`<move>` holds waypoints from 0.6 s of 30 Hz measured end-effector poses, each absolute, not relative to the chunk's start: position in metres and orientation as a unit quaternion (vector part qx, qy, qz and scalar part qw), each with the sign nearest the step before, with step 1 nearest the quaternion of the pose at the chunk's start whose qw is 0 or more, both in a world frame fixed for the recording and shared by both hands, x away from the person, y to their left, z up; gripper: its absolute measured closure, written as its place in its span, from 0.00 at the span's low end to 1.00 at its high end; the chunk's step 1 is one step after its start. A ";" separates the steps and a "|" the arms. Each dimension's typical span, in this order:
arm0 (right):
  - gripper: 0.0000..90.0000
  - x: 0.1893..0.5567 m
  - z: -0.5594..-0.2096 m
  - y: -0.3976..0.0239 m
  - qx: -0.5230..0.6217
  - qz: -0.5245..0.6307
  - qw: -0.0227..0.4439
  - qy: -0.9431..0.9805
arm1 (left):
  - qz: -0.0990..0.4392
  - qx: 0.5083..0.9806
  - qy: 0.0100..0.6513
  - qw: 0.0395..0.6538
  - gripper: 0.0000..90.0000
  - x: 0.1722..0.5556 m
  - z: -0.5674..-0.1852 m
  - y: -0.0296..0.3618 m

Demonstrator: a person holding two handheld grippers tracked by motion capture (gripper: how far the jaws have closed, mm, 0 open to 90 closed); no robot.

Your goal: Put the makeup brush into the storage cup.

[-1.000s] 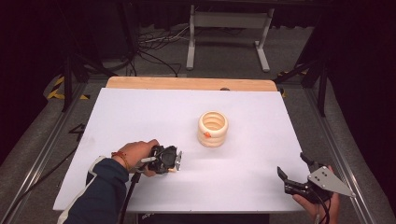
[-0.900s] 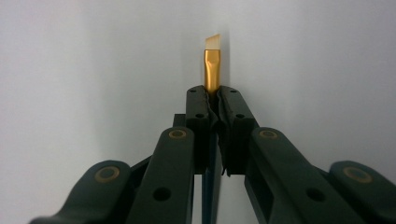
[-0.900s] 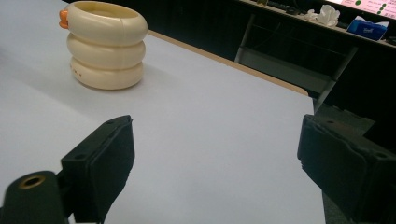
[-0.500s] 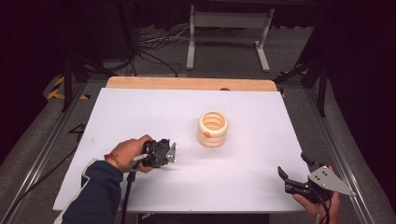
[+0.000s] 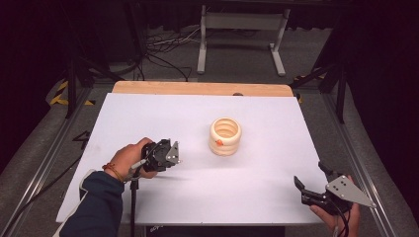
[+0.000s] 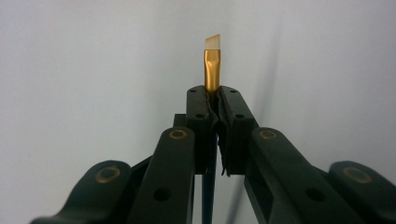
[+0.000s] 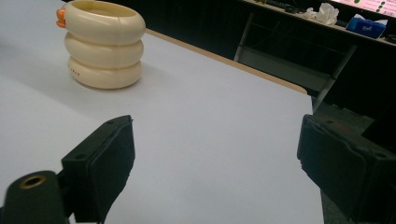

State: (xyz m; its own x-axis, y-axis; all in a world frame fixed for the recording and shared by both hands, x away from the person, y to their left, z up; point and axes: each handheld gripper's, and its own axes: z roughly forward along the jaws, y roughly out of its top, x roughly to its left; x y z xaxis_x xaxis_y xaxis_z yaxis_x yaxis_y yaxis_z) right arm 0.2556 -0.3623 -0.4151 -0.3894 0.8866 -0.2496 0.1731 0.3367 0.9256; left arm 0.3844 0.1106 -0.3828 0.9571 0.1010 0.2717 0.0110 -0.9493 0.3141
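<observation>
Dark floor with cables and a grey metal stand [image 5: 240,34] surrounds a white table [image 5: 148,113] with a wooden strip [image 5: 197,89] along its far edge.

On the table, slightly right of centre and nearer the far edge than the near one, stands a cream holder [image 5: 225,136] shaped as three stacked rings, upright, hollow at the top. A small orange piece [image 5: 219,142] sits on its rim. In the right gripper view the holder [image 7: 103,44] appears at upper left, well apart from the jaws.

Left gripper [image 5: 170,153]: held in the person's left hand [image 5: 129,159] over the left half of the table, toward the near edge. Dark blue sleeve [image 5: 96,207] enters at the near left corner. In the left gripper view the jaws are closed tight on a small brush [image 6: 212,70]; its gold metal collar and pale flat bristle tip stick out beyond the jaw tips, against the white surface. Whether the tip touches the table cannot be told.

Right gripper [image 5: 312,185]: held in the right hand [image 5: 336,215] at the near right corner, jaws spread wide apart with nothing between them. Right gripper view confirms the wide gap [image 7: 215,163].
</observation>
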 end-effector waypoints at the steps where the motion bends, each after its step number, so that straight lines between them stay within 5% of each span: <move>1: 0.13 0.256 -0.415 -0.362 0.374 0.439 0.407 0.709 | 0.146 0.976 0.029 0.158 0.93 0.384 -0.382 0.111; 18: 0.13 0.256 -0.415 -0.362 0.374 0.438 0.408 0.708 | 0.195 0.939 0.072 0.273 0.93 0.379 -0.353 0.129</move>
State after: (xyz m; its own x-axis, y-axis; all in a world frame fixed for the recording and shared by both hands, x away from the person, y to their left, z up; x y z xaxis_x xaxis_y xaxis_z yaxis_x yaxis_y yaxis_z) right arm 0.2556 -0.3624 -0.4150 -0.3881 0.8870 -0.2501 0.1717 0.3363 0.9260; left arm 0.3792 0.1292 -0.3532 0.9138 0.2420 0.3263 0.0293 -0.8405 0.5411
